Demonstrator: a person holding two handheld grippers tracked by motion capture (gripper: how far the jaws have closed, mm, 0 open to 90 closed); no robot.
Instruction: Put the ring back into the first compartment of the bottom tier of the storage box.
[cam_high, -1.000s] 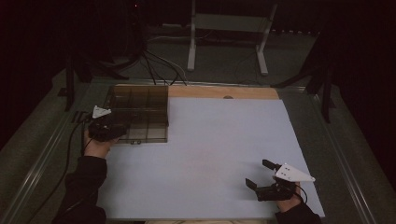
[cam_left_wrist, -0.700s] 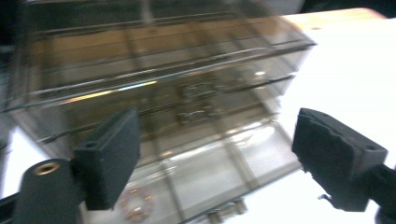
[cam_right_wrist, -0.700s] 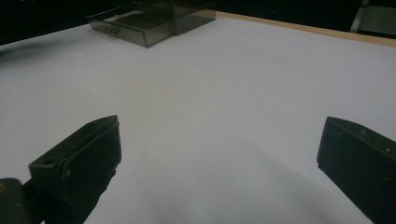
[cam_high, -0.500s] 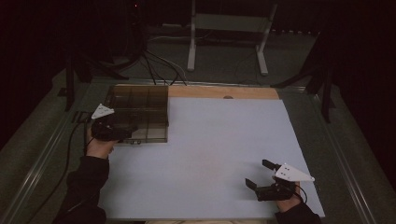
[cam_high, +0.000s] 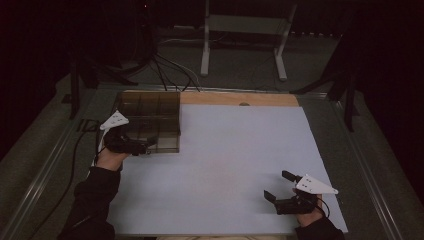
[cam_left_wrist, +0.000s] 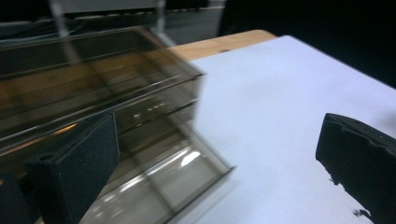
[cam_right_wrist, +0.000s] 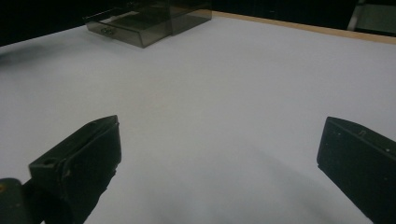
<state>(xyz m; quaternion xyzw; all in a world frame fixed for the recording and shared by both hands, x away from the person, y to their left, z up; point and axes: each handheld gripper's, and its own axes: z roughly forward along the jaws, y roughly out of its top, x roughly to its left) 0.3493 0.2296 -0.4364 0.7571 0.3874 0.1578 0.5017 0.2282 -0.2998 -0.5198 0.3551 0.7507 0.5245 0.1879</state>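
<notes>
A smoky see-through compartment box (cam_high: 150, 117) sits at the far left of the white mat (cam_high: 240, 150). My left gripper (cam_high: 142, 148) is at the box's near left corner, pointing right along its front wall. In the left gripper view its jaws have just been opening and now stand wide, one finger (cam_left_wrist: 77, 163) over the box (cam_left_wrist: 116, 93) and the other over the mat. The box's front corner lies between them, untouched. My right gripper (cam_high: 278, 186) rests open near the mat's front right edge with bare mat between its fingers (cam_right_wrist: 79, 163); the box (cam_right_wrist: 144, 21) lies far off.
A strip of wooden tabletop (cam_high: 235, 98) runs behind the mat. Beyond it stand a white metal stand (cam_high: 240, 45) and dark cables (cam_high: 165, 70) on the floor. A metal rail (cam_high: 50, 165) borders the table's left side.
My left hand has shifted slightly to the right along the box's front. The right hand and the box have stayed where they were.
</notes>
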